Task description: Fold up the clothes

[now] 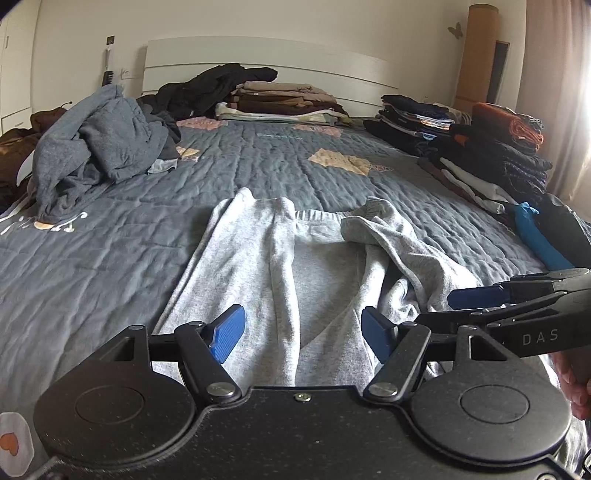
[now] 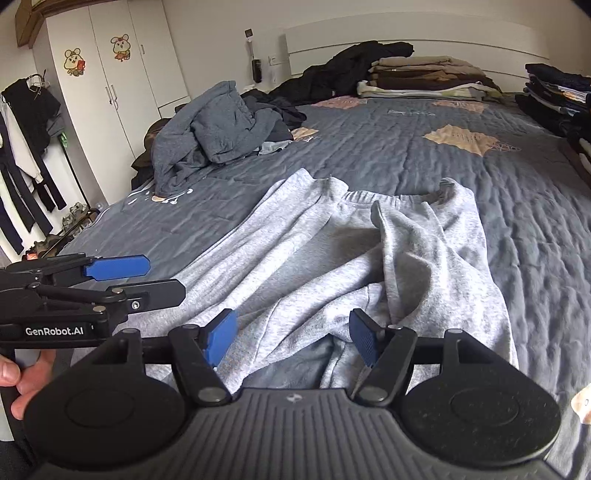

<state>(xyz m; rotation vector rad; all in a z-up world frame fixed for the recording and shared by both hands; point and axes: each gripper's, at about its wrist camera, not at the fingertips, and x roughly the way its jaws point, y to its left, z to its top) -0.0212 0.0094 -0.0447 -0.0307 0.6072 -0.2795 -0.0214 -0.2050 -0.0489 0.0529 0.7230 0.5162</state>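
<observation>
Currently pre-grasp: grey sweatpants (image 1: 295, 266) lie rumpled mid-frame; left gripper (image 1: 301, 334) and right gripper (image 2: 291, 338) both wide, holding nothing. Next: pinch the near hems.

We see a big bed with a dark blue quilt (image 1: 110, 236) that fills the middle of both views. It has tan patches (image 1: 340, 160) on it. At the top is a white headboard (image 1: 258, 59). In the upper left of the right wrist view stands a white wardrobe (image 2: 122, 77) with two cartoon stickers (image 2: 120, 47). A black hairbrush (image 2: 257, 70) hangs on the wall beside the headboard. In the upper right of the left wrist view we see a butterfly (image 1: 455, 30) on the wall and a tall brown roll (image 1: 476, 55).
</observation>
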